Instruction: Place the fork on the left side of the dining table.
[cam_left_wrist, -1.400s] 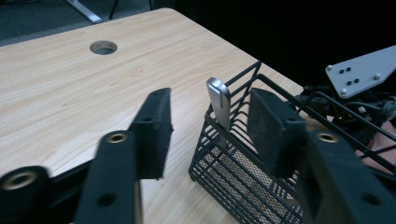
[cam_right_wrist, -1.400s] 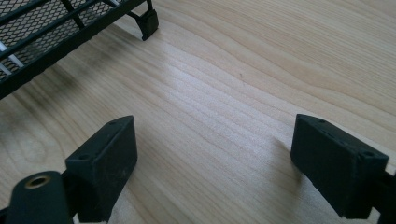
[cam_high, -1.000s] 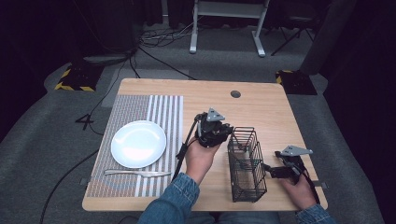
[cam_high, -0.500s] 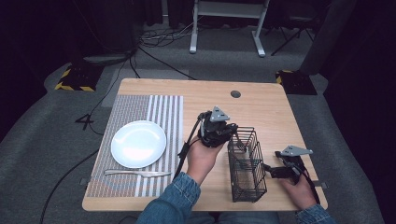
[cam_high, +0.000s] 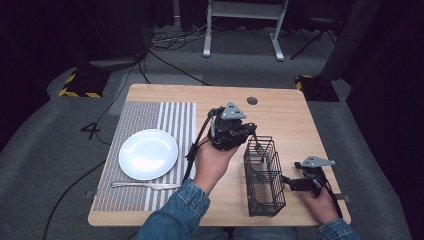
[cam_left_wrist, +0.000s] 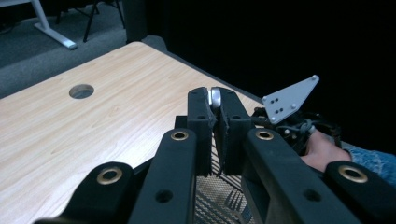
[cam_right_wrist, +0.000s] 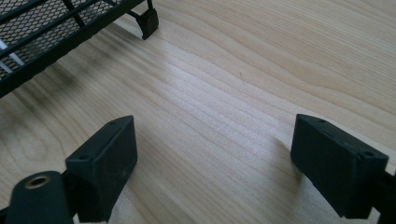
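Left gripper stood above the wire caddy's far end, jaws clamped on a utensil handle; right gripper, jaws wide and empty, idled beside the caddy on the worktop; I judged a straight vertical lift best.

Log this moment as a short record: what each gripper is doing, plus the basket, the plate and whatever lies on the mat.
left gripper: shut on a silver utensil handle, above the basket
right gripper: open, nothing between its jaws, low over the table
basket: black wire, upright between the two hands
plate: white, on the striped mat
knife: on the mat, in front of the plate
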